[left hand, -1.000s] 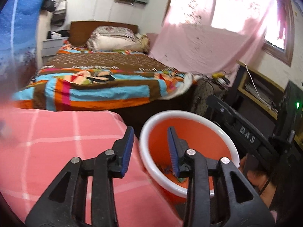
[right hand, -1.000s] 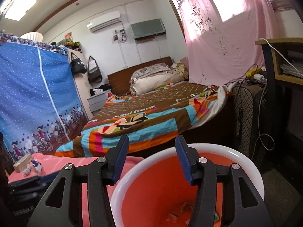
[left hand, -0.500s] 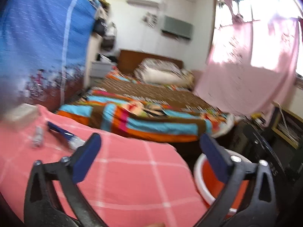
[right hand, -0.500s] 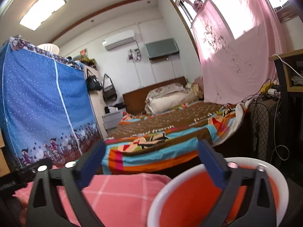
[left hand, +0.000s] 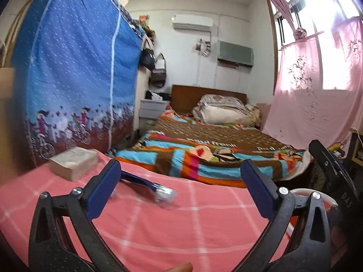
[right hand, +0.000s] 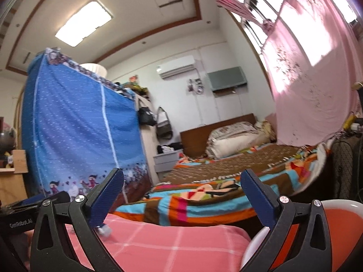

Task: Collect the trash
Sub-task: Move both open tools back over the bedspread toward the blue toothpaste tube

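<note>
both grippers swing away from the bucket [right hand: 295, 222] since a second ago, jaws going from narrow to wide apart, nothing between them. trash in sight: blue wrapper [left hand: 147, 184] on the pink cloth [left hand: 181, 226], just ahead of the left gripper [left hand: 180, 185]; pale packet [left hand: 72, 162] lies further left. right gripper [right hand: 181, 195] tilts up toward the bed [right hand: 226, 181], bucket at its lower right. step, as judged: reaching for the next piece. next move needs the left gripper lowered over the wrapper, then closed.

We hold our left gripper [left hand: 179, 190] and right gripper [right hand: 181, 195] roughly level, both spread wide with nothing between the jaws.
</note>
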